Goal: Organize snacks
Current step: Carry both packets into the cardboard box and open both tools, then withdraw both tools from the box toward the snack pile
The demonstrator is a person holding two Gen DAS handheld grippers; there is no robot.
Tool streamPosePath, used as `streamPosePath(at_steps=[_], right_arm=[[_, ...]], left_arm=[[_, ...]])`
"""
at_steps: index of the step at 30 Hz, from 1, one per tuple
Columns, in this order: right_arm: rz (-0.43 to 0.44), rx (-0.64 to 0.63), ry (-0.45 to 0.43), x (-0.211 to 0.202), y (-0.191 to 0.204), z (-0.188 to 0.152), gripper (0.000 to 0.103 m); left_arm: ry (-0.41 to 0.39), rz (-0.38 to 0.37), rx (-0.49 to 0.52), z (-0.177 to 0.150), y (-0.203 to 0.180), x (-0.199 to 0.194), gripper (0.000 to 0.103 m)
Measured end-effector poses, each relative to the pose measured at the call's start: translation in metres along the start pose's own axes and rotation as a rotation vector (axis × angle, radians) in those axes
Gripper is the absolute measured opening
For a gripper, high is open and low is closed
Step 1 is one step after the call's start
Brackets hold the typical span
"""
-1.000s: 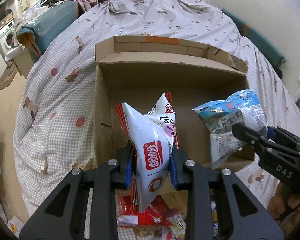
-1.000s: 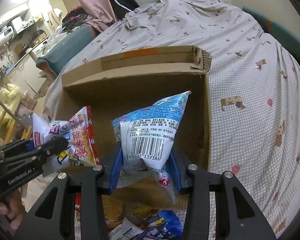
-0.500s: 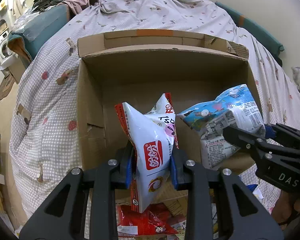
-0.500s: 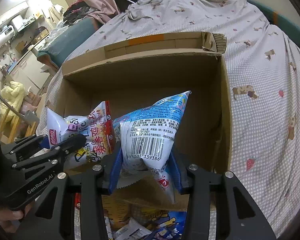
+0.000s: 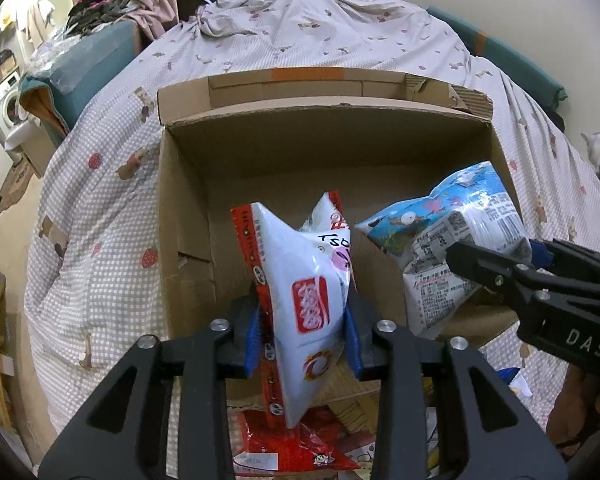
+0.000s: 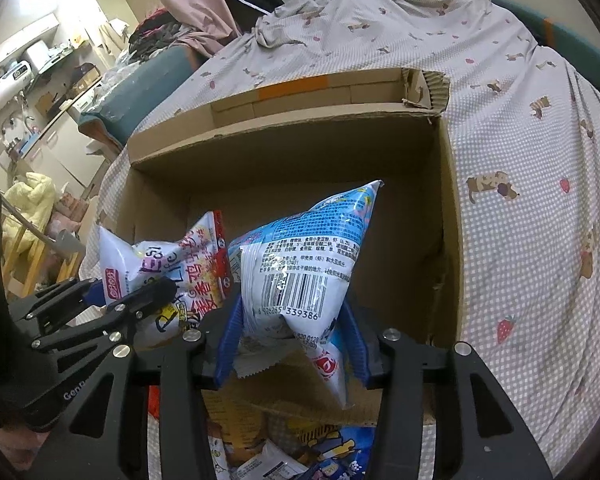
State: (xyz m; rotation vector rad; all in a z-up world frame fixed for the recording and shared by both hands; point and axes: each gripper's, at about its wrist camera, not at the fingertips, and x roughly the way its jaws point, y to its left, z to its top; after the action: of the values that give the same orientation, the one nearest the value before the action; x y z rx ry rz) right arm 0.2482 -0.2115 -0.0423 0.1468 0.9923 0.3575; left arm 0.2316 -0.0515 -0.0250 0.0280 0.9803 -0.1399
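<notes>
An open cardboard box (image 5: 188,216) (image 6: 448,216) sits on the bed, its inside bare. My left gripper (image 5: 302,332) is shut on a white and red snack bag (image 5: 304,280) and holds it over the box's near edge; the bag also shows in the right wrist view (image 6: 180,268). My right gripper (image 6: 292,344) is shut on a blue and white snack bag (image 6: 304,256), held over the near right part of the box; it also shows in the left wrist view (image 5: 448,232).
More snack packets lie on the bed below the grippers, a red one (image 5: 292,448) and blue ones (image 6: 332,452). The checked bedspread (image 6: 520,200) surrounds the box. A teal cushion (image 5: 88,64) and piled clothes are at the far left.
Both grippers have moved forward with their bags, from short of the box to over its near edge. The box now looms larger in both views.
</notes>
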Motion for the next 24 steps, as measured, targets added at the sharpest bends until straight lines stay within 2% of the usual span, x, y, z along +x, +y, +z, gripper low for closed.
streamPosePath(at_steps=[1, 3, 7, 8, 9, 10, 12, 14, 19, 24], right_arm=[[0.005, 0.004, -0.001, 0.0, -0.001, 0.0, 0.051], [0.006, 0.007, -0.001, -0.001, -0.001, 0.001, 0.052], [-0.002, -0.005, -0.018, -0.005, -0.001, 0.002, 0.053], [0.003, -0.004, -0.022, -0.006, -0.001, 0.002, 0.055], [0.008, -0.002, -0.026, -0.007, -0.001, 0.003, 0.062], [0.012, 0.004, -0.035, -0.009, -0.001, 0.003, 0.067], [0.012, 0.015, -0.074, -0.016, -0.002, 0.005, 0.088], [0.012, 0.018, -0.113, -0.023, -0.003, 0.007, 0.094], [0.015, 0.024, -0.139, -0.031, -0.005, 0.01, 0.094], [0.011, 0.044, -0.151, -0.035, -0.012, 0.01, 0.094]], left_arm=[[-0.006, -0.003, 0.004, 0.0, -0.001, -0.002, 0.037], [-0.018, -0.008, 0.006, 0.001, -0.001, -0.005, 0.05], [-0.045, 0.004, 0.001, 0.003, 0.002, -0.011, 0.067], [-0.046, 0.013, -0.004, 0.003, 0.002, -0.012, 0.077], [-0.051, 0.019, -0.011, 0.003, 0.004, -0.013, 0.083], [-0.058, 0.021, -0.02, 0.002, 0.005, -0.014, 0.085], [-0.07, 0.005, -0.035, 0.002, 0.008, -0.016, 0.088], [-0.076, 0.004, -0.036, 0.002, 0.009, -0.016, 0.088], [-0.086, -0.004, -0.047, 0.001, 0.01, -0.018, 0.088], [-0.13, -0.007, -0.03, -0.001, 0.009, -0.026, 0.088]])
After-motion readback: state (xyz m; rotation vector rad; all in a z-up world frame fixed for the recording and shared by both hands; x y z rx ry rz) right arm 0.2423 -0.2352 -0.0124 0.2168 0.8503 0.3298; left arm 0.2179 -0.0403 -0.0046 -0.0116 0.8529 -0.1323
